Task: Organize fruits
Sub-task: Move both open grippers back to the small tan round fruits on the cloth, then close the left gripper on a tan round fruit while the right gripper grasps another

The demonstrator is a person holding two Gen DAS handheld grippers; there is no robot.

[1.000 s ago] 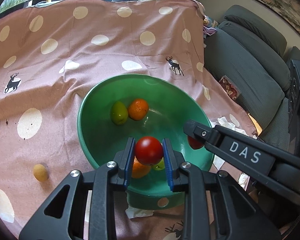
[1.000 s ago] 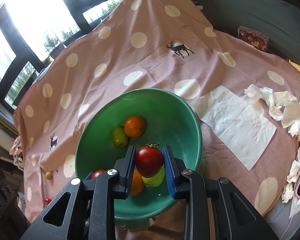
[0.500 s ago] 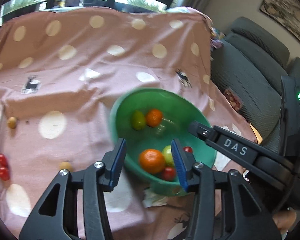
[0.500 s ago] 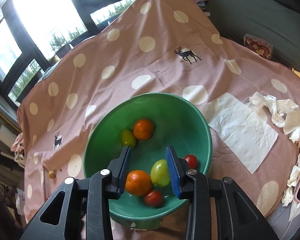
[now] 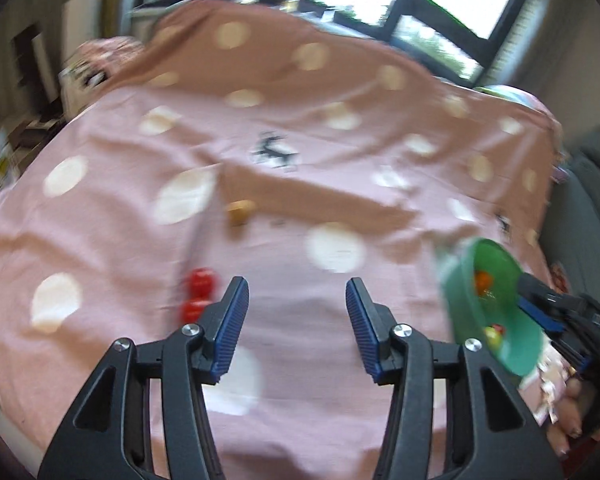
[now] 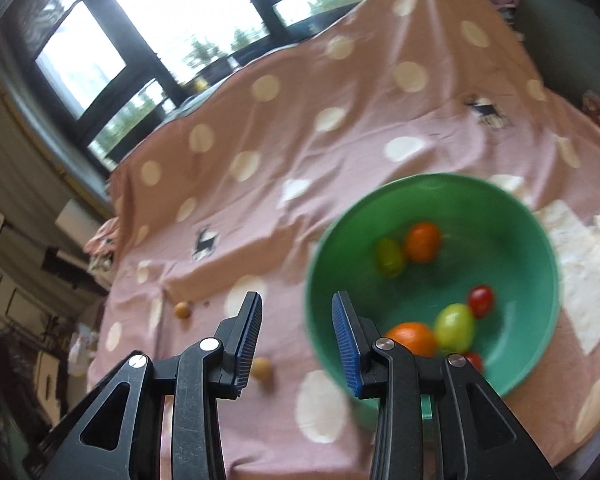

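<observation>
While the left gripper [image 5: 296, 320] is spread wide and holds nothing, two red fruits [image 5: 198, 294] and a tan one [image 5: 241, 212] wait on the cloth [image 5: 340, 420], well left of the green bowl [image 5: 464, 300].

The right gripper [image 6: 296, 336] is spread too. Six fruits sit in the bowl [image 6: 432, 188]; two tan fruits [image 6: 262, 368] lie left of it, with bare cloth around.

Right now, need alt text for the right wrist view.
Open right gripper, holding nothing, hovers over a pink polka-dot cloth beside a green bowl holding oranges, green fruits and red tomatoes. Two small tan fruits lie on the cloth left of it.
</observation>
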